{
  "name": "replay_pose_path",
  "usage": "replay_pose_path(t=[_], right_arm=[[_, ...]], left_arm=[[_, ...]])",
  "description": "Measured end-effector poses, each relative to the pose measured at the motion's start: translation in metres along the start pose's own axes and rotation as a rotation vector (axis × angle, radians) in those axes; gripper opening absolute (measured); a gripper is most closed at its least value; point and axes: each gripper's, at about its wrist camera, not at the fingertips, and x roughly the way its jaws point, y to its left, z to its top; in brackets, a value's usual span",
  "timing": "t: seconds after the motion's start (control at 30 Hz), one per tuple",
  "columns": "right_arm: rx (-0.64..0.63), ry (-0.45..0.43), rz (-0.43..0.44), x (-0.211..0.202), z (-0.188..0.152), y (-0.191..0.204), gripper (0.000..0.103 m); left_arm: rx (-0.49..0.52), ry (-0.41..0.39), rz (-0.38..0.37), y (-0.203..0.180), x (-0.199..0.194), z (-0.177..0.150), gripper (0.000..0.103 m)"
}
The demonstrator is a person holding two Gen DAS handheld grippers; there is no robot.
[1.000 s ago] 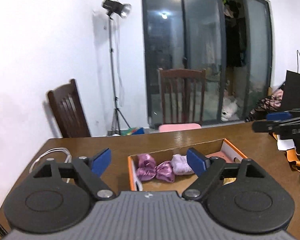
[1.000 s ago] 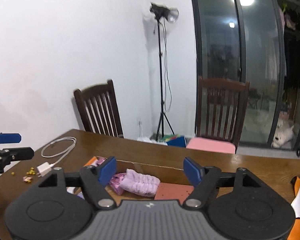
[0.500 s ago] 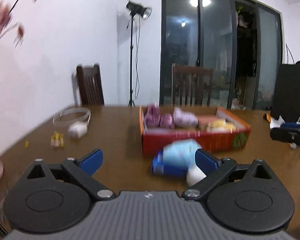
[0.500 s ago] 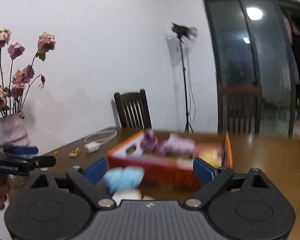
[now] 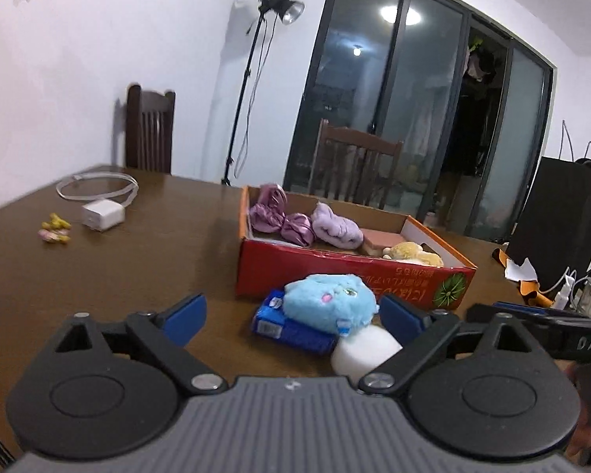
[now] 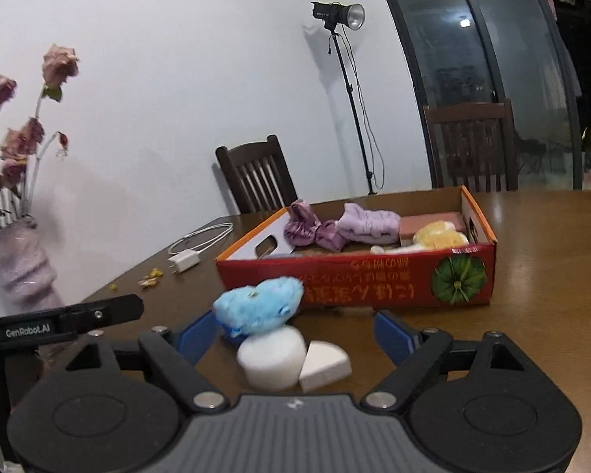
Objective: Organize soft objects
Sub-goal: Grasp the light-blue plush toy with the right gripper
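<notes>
Both tongs have pulled back and dropped low since a second ago, from over the box to the loose pile before it.

Nearest, the left tongs (image 5: 293, 313) and right tongs (image 6: 295, 333) hang with fingers apart, holding nothing. Between them on the worktop (image 5: 138, 268) lie a white foam puck (image 6: 272, 356), a white wedge (image 6: 325, 366) touching it, and a blue plush toy (image 5: 331, 301) resting on a blue packet (image 5: 287, 325). This looks like the approach to a pick; next, one pair should probably close on the plush and lift it over the wall. Beyond, the red box (image 5: 335, 272) holds purple satin scrunchies (image 5: 283, 220), a lilac cloth roll (image 5: 337, 230), a pink block (image 5: 380, 240) and a yellow plush (image 5: 411, 254).
</notes>
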Motion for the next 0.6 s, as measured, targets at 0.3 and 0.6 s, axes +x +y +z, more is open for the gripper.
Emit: replay_pose_path(t=[0.3,0.6], right_arm=[[0.176,0.069,0.088,0.1,0.018,-0.018,0.061],[0.322,0.128,0.188,0.142,0.005,-0.029,0.037]], left_arm=[[-0.194,0.123,-0.133,0.021,0.08,0.002,0.057],[-0.28,0.134,-0.208,0.031,0.092,-0.008,0.046]])
